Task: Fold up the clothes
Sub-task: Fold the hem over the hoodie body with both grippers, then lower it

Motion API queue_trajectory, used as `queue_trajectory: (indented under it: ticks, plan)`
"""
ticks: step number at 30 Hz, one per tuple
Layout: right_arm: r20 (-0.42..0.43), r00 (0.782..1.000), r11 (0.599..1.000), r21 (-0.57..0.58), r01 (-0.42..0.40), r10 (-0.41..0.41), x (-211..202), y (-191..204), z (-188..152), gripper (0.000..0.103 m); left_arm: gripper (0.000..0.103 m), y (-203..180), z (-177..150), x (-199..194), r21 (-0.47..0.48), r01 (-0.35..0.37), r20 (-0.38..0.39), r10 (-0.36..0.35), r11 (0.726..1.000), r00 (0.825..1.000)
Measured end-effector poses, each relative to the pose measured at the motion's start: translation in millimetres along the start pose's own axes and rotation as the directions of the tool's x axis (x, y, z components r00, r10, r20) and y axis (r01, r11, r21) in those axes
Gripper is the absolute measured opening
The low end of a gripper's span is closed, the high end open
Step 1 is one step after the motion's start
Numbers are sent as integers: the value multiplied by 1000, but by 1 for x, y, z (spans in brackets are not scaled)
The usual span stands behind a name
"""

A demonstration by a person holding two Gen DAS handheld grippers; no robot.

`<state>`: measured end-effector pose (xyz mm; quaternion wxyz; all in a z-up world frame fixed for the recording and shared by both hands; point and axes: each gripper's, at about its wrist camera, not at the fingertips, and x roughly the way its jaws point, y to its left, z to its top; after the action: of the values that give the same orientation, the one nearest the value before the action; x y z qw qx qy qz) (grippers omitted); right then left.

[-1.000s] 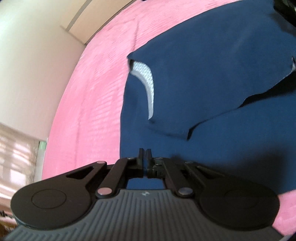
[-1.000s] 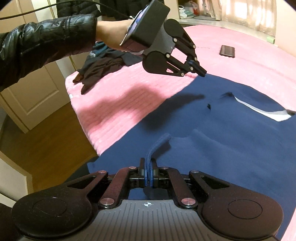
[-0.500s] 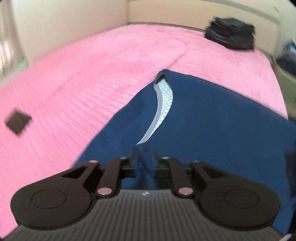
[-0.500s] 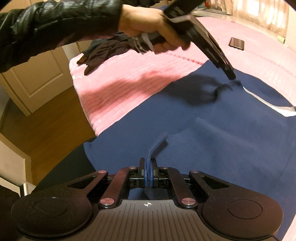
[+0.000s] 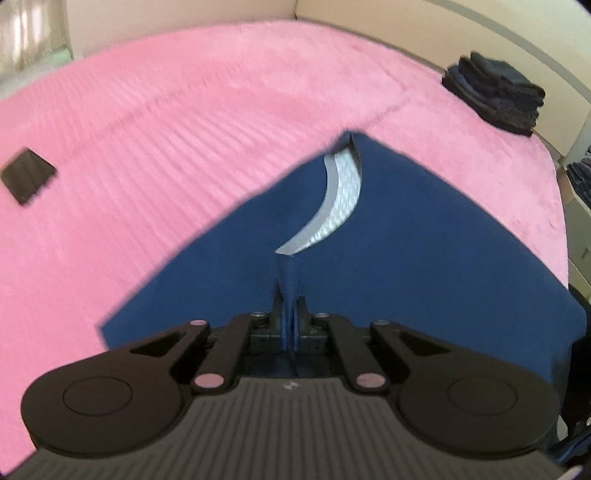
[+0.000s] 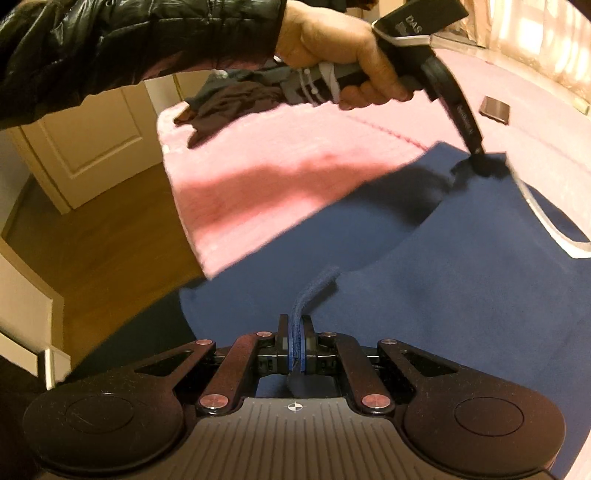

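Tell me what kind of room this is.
Most likely a bedroom. A navy garment lies spread on a bed under a pink ribbed bedspread, a stack of folded dark clothes sits near the far edge, and a panelled door opens onto wood flooring.

Setting: home bedroom.
Bed: wide, covered by a ribbed pink blanket (image 5: 184, 122) that fills most of both views.
Headboard: pale panel (image 5: 424, 33) along the far edge.
Clothing: folded dark stack (image 5: 495, 94) at one corner; loose dark heap (image 6: 236, 101) at another.
Door: white panelled (image 6: 88, 144).
Floor: wood (image 6: 110, 236).
Window: light curtain (image 6: 546, 40).
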<state>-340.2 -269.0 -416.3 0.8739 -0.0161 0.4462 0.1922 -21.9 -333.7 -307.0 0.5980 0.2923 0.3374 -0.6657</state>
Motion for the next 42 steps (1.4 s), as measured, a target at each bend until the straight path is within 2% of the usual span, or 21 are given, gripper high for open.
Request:
queue_trajectory:
  ticks: [2, 6, 12, 17, 20, 24, 28, 35, 39, 42]
  plan:
    - [2, 1000, 999, -30, -16, 16, 7, 10, 11, 2, 2, 7, 2, -13, 3, -27, 12, 27, 1000, 1000]
    - [-20, 999, 996, -81, -48, 46, 29, 22, 27, 2, 2, 19, -14, -19, 5, -83, -14, 83, 997, 996]
    - [-59, 996, 990, -124, -71, 64, 54, 28, 35, 2, 2, 29, -34, -15, -17, -90, -21, 89, 996, 996]
    - [-71, 994, 990, -115, -85, 78, 67, 25, 37, 2, 2, 35, -45, -10, -25, -87, -23, 87, 996, 996]
    - [-84, 993, 990, -113, -88, 78, 74, 23, 38, 2, 2, 38, -52, -6, -29, -86, -25, 85, 996, 996]
    - [-147, 987, 987, -137, -81, 60, 89, 23, 36, 2, 3, 42, -61, -2, -36, -85, -27, 84, 996, 996]
    - [-180, 983, 984, -167, -61, 31, 98, 25, 32, 2, 3, 36, -64, 6, -12, -110, -37, 110, 994, 993]
    - [-172, 985, 987, -149, -56, 30, 99, 25, 27, 2, 6, 31, -65, 6, 18, -147, -54, 148, 989, 987]
    - [-168, 986, 986, -157, -47, 20, 101, 29, 26, 2, 12, 34, -65, 2, 0, -169, -57, 169, 986, 984]
    - [-167, 986, 987, -156, -45, 18, 101, 30, 25, 2, 13, 36, -66, -3, -12, -188, -61, 187, 982, 980]
